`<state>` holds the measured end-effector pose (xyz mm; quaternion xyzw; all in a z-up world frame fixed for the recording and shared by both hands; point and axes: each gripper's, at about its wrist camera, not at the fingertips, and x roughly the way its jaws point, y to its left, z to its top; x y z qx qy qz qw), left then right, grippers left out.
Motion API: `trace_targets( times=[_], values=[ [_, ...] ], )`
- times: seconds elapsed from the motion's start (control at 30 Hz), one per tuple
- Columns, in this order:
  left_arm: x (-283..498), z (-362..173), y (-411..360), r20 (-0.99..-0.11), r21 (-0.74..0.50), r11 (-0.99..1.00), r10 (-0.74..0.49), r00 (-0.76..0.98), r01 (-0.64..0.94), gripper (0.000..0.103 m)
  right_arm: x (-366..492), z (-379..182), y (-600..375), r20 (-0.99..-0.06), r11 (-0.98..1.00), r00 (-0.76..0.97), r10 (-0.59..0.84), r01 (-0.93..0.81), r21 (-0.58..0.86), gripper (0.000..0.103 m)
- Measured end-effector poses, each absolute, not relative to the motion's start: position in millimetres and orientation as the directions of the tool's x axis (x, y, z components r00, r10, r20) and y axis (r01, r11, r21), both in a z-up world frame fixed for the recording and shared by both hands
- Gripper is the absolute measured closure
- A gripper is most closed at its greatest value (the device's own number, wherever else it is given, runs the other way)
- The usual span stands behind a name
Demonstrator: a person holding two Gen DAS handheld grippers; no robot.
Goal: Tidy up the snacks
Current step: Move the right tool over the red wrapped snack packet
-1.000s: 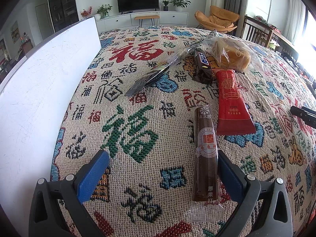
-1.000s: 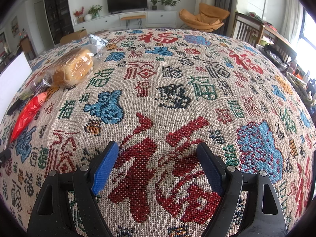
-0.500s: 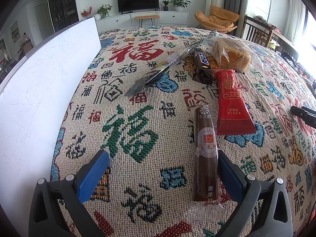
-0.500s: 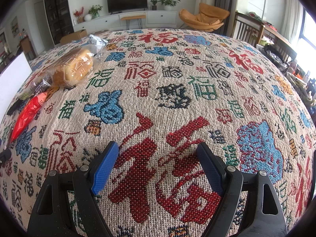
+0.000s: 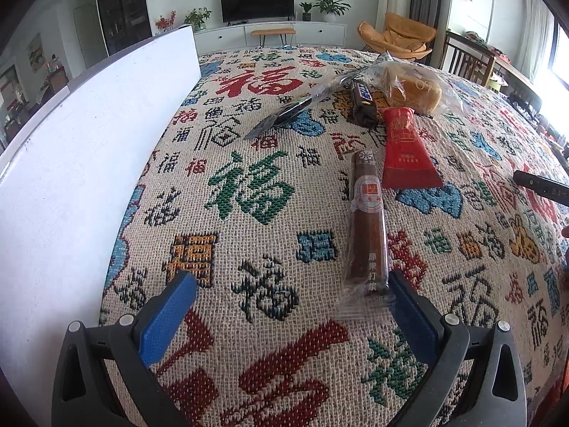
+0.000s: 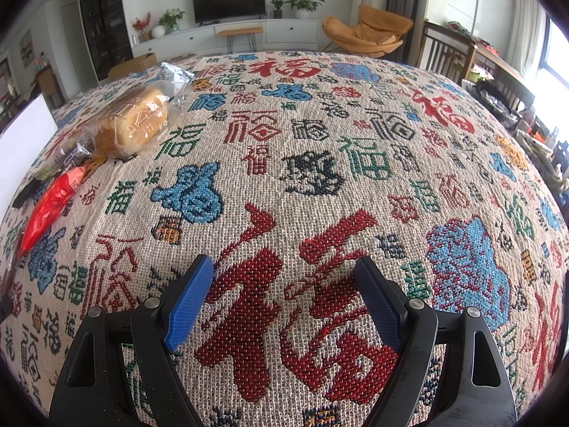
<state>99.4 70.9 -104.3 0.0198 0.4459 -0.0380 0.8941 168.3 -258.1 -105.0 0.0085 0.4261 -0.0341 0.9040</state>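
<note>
Nothing looks sorted yet; the brown snack bar [image 5: 366, 220], red packet [image 5: 405, 149], chocolate bar [image 5: 362, 101] and bagged bread [image 5: 412, 90] lie loose right of the white box [image 5: 71, 149]; left tongs [image 5: 284, 306] gape beside the brown bar, right tongs [image 6: 284, 297] gape, empty.

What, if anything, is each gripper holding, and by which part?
Nothing. The left gripper is open, with the brown bar lying beside its right finger, not clamped. The right gripper is open over bare cloth.
</note>
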Motion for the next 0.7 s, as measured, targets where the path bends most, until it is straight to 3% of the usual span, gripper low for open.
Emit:
trace_targets(
  times=[0.3,0.4,0.53,0.7],
  values=[
    [101.0,-105.2,69.9,-0.795,0.002,0.997,-0.043,0.605,0.074,0.0,170.1,-101.5,-247.5,-0.807,0.994,0.589,-0.051,0.106,0.015,0.017],
    [101.0,-105.3,70.0,-0.795,0.001,0.997,-0.044,0.605,0.074,0.0,163.0,-79.9,-218.5,-0.767,0.969,0.618,0.174,0.033,0.246,0.017],
    [101.2,-105.4,70.5,-0.795,0.001,0.997,-0.044,0.605,0.074,0.0,183.9,-65.8,-135.8,-0.765,0.931,0.537,0.356,-0.132,0.341,0.018],
    [101.0,-105.5,70.2,-0.794,0.0,0.997,-0.045,0.606,0.074,0.0,225.4,-79.4,-69.4,-0.826,0.953,0.474,0.304,-0.162,0.257,0.018]
  ],
)
